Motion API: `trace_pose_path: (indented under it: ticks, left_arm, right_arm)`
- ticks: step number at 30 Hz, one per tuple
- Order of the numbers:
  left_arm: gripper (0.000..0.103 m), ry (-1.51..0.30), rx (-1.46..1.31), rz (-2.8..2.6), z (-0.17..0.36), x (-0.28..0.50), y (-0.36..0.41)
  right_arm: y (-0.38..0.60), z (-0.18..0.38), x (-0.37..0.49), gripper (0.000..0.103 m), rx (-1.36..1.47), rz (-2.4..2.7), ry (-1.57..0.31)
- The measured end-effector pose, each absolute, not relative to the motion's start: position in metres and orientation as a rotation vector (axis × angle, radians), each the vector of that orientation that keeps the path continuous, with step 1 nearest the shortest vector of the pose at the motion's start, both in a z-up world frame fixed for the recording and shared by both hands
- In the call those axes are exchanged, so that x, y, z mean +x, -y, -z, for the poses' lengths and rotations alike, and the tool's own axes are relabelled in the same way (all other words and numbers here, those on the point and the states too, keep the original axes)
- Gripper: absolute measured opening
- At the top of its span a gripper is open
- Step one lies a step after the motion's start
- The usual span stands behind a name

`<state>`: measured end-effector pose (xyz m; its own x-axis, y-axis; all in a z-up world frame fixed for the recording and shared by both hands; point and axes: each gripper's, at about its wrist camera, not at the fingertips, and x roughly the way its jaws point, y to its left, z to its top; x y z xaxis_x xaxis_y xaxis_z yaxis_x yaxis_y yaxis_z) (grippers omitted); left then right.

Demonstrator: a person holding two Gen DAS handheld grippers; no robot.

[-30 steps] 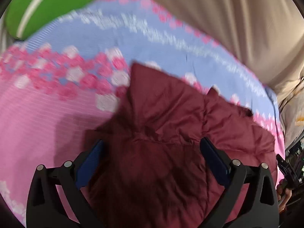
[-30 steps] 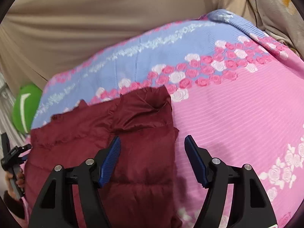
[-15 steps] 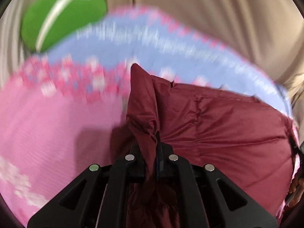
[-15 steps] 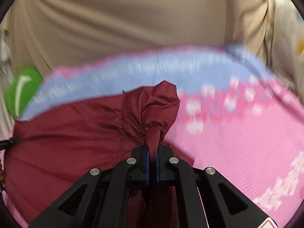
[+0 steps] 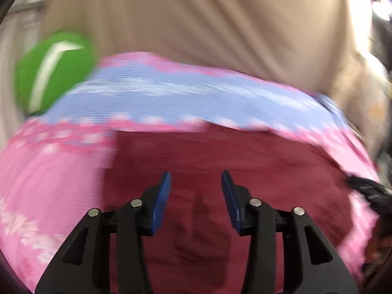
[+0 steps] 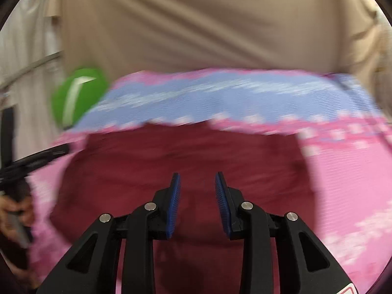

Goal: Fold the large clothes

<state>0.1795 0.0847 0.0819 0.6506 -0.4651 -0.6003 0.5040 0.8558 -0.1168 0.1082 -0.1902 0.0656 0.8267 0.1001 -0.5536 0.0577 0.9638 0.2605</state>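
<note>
A dark red padded jacket [image 5: 220, 156] lies folded into a flat block on the pink and blue flowered bedspread [image 5: 54, 171]. My left gripper [image 5: 196, 181] hovers over its near left part, jaws opening, nothing between the blue pads. In the right wrist view the same jacket [image 6: 186, 152] spreads below my right gripper [image 6: 197, 182], whose jaws are also opening with no cloth between them. The other gripper [image 6: 34, 159] and the hand holding it show at that view's left edge. Both views are motion-blurred.
A green cushion with a white stripe [image 5: 51, 73] sits at the bed's far left corner. A beige curtain [image 5: 196, 19] hangs behind the bed. The far edge of the bedspread [image 6: 232, 93] is a blue band.
Both grippers shut on jacket corners, carried them up and across the garment, then let go. The jacket now lies flatter, and both pairs of jaws stand apart and empty.
</note>
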Motion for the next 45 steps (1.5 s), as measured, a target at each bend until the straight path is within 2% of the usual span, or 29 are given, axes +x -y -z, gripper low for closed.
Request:
trace_pose_path:
  ticks: [3,6,10,13,14,15,17,18,19,21,23,26,27,30,31,32,33,34,36,40,45]
  left_arm:
    - [0.042,-0.756,0.157,0.664,-0.054,0.154,-0.045]
    - [0.043,-0.800,0.228,0.619,-0.024,0.148,-0.046]
    - [0.043,-0.841,0.181,0.510,-0.006,0.152,-0.101]
    - [0.032,-0.913,0.072,0.518,0.001,0.153,-0.139]
    - [0.027,-0.929,0.049,0.519,0.003,0.152,-0.145]
    - [0.024,-0.938,0.042,0.514,0.005,0.149,-0.149]
    - [0.024,-0.930,0.061,0.479,0.001,0.141,-0.148]
    - [0.028,-0.906,0.088,0.443,-0.007,0.138,-0.144]
    - [0.031,-0.875,0.107,0.435,-0.015,0.137,-0.141]
    - [0.051,-0.768,0.142,0.446,-0.039,0.134,-0.132]
    - [0.061,-0.684,0.165,0.418,-0.057,0.140,-0.127]
    - [0.061,-0.645,0.162,0.362,-0.072,0.166,-0.119]
    - [0.061,-0.662,0.133,0.363,-0.074,0.180,-0.119]
    - [0.061,-0.700,0.083,0.332,-0.071,0.218,-0.122]
    - [0.061,-0.702,0.081,0.323,-0.070,0.227,-0.121]
    - [0.061,-0.696,0.086,0.305,-0.069,0.242,-0.117]
    - [0.062,-0.700,0.089,0.298,-0.065,0.251,-0.113]
    - [0.062,-0.712,0.091,0.297,-0.061,0.262,-0.110]
    - [0.062,-0.735,0.091,0.294,-0.050,0.282,-0.104]
    - [0.064,-0.790,0.109,0.278,-0.018,0.328,-0.088]
    - [0.074,-0.809,0.065,0.322,-0.006,0.359,-0.077]
  right_arm:
    - [0.139,-0.044,0.114,0.024,0.207,-0.167,-0.665]
    - [0.128,-0.021,0.102,0.024,0.098,-0.106,-0.705]
    - [0.185,0.003,0.063,0.023,0.123,0.103,-0.745]
    - [0.243,0.020,0.019,0.023,0.215,0.300,-0.786]
    - [0.261,0.027,0.006,0.025,0.256,0.351,-0.799]
    - [0.273,0.032,-0.002,0.048,0.277,0.391,-0.813]
    - [0.290,0.041,-0.012,0.047,0.369,0.403,-0.815]
    - [0.293,0.038,-0.015,0.037,0.405,0.400,-0.809]
    - [0.292,0.031,-0.015,0.032,0.392,0.417,-0.797]
    - [0.285,0.009,-0.006,0.031,0.330,0.438,-0.749]
    - [0.277,-0.022,0.014,0.031,0.310,0.363,-0.671]
    - [0.272,-0.054,0.049,0.034,0.224,0.325,-0.575]
    - [0.273,-0.060,0.067,0.041,0.201,0.333,-0.566]
    - [0.301,-0.060,0.124,0.043,0.278,0.311,-0.594]
    - [0.312,-0.056,0.137,0.042,0.320,0.301,-0.608]
    - [0.316,-0.052,0.149,0.032,0.350,0.289,-0.622]
    - [0.323,-0.045,0.167,0.016,0.401,0.252,-0.647]
    - [0.323,-0.042,0.181,0.011,0.429,0.230,-0.668]
    - [0.326,-0.029,0.205,0.009,0.479,0.199,-0.701]
    - [0.328,0.006,0.232,0.001,0.385,0.305,-0.763]
    - [0.362,0.029,0.218,0.000,0.523,0.331,-0.753]
